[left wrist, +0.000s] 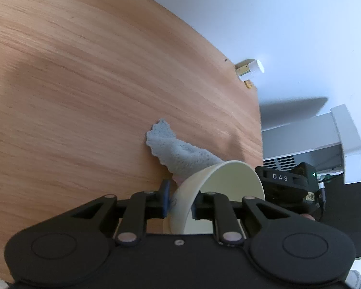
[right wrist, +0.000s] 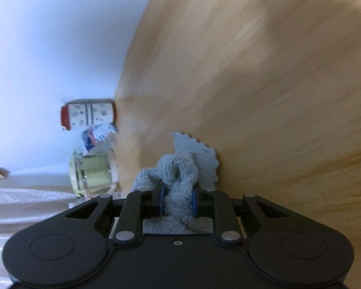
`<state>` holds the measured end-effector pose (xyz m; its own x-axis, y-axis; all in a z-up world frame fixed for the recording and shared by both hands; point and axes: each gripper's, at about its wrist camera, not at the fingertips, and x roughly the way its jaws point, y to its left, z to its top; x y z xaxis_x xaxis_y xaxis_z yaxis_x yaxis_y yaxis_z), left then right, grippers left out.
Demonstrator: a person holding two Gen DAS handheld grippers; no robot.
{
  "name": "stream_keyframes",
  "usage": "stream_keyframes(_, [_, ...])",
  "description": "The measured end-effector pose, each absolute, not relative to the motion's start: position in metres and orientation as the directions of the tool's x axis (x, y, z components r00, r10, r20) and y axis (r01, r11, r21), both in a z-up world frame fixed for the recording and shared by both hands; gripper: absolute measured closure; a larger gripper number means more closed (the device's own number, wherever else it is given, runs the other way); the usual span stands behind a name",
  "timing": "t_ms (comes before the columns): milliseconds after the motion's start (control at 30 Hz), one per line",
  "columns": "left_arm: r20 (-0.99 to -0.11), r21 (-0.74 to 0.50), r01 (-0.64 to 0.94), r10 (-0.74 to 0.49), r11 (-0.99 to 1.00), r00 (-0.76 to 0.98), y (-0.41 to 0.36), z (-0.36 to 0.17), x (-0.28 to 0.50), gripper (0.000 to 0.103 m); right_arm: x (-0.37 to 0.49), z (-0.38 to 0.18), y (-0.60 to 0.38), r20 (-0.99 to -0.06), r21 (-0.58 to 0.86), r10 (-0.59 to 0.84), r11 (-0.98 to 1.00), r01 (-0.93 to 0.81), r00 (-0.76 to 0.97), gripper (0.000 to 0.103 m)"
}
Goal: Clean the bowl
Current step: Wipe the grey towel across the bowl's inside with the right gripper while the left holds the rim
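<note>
In the left wrist view my left gripper is shut on the rim of a cream bowl, which it holds tilted above the wooden table. A grey-blue cloth hangs over the bowl's far edge. The right gripper's black body, marked DAS, is just behind the bowl. In the right wrist view my right gripper is shut on the bunched grey-blue cloth. The bowl is hidden in this view.
A small white-capped bottle stands at the table's far edge by a white wall. In the right wrist view a red-lidded patterned tin, a crumpled wrapper and a glass jar stand at the table edge.
</note>
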<state>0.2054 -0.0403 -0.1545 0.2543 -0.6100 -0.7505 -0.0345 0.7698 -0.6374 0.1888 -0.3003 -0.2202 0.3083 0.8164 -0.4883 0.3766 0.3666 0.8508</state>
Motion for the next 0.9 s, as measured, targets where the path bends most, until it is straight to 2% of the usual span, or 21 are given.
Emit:
stream_keyframes(133, [-0.753,-0.63,-0.012,-0.608,0.776,0.251,-0.044,-0.153,0.207,0.088,0.194,-0.214,-0.298,-0.501,0.848,0.811,0.392,0.357,0.301,0.08])
stream_keyframes(367, [-0.758,-0.603,0.092,-0.605,0.792,0.244,-0.061,-0.142,0.208,0.089,0.21,-0.179,-0.307,-0.427,0.9,0.84,0.362,0.241,0.333,0.08])
stream_keyframes(500, [-0.755,-0.604,0.1,-0.608,0.79,0.244,-0.065,-0.141,0.207,0.088,0.224,-0.174,-0.297,-0.48,0.876,0.839,0.439,0.201,0.258,0.08])
stream_keyframes(733, [-0.769,-0.593,0.094,-0.597,0.8,0.228,-0.066,-0.14,0.204,0.088,0.232,-0.211,-0.28,-0.542,0.829,0.838,0.518,0.211,0.07,0.08])
stream_keyframes(900, [-0.781,-0.574,0.123,-0.586,0.81,0.216,-0.071,-0.136,0.204,0.088,0.231,-0.213,-0.273,-0.564,0.815,0.825,0.552,0.174,0.026,0.08])
